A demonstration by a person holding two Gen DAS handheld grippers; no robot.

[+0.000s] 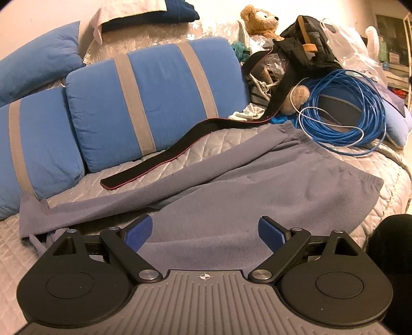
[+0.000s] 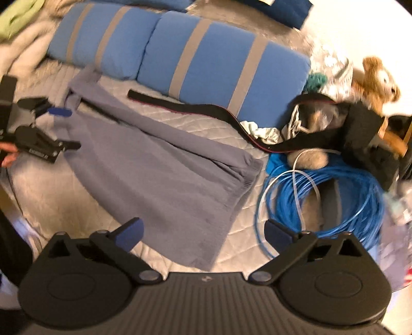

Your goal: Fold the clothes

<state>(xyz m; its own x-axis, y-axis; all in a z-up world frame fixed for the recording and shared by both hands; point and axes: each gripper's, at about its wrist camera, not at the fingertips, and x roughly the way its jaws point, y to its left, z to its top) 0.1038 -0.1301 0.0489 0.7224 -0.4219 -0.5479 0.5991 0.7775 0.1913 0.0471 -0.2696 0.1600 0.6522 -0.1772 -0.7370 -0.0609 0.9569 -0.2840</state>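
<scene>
Grey-lilac trousers (image 1: 231, 185) lie lengthwise on the quilted bedspread (image 1: 180, 154), elastic waistband to the right and leg ends to the left. My left gripper (image 1: 206, 229) hovers open over their near side, and its blue pads (image 1: 140, 232) touch no cloth. In the right wrist view the trousers (image 2: 159, 165) run from the far left down to the near middle. My right gripper (image 2: 203, 232) stands wide open above their near edge, with nothing between its fingers. The left gripper (image 2: 67, 128) shows at the left by the leg ends, held by a hand (image 2: 7, 154).
Blue cushions with grey stripes (image 1: 154, 98) line the far side. A black strap with a red edge (image 1: 180, 152) lies between cushions and trousers. A coil of blue cable (image 1: 347, 116) sits by the waistband, with a black bag (image 1: 306, 43) and a teddy bear (image 1: 260, 23) behind.
</scene>
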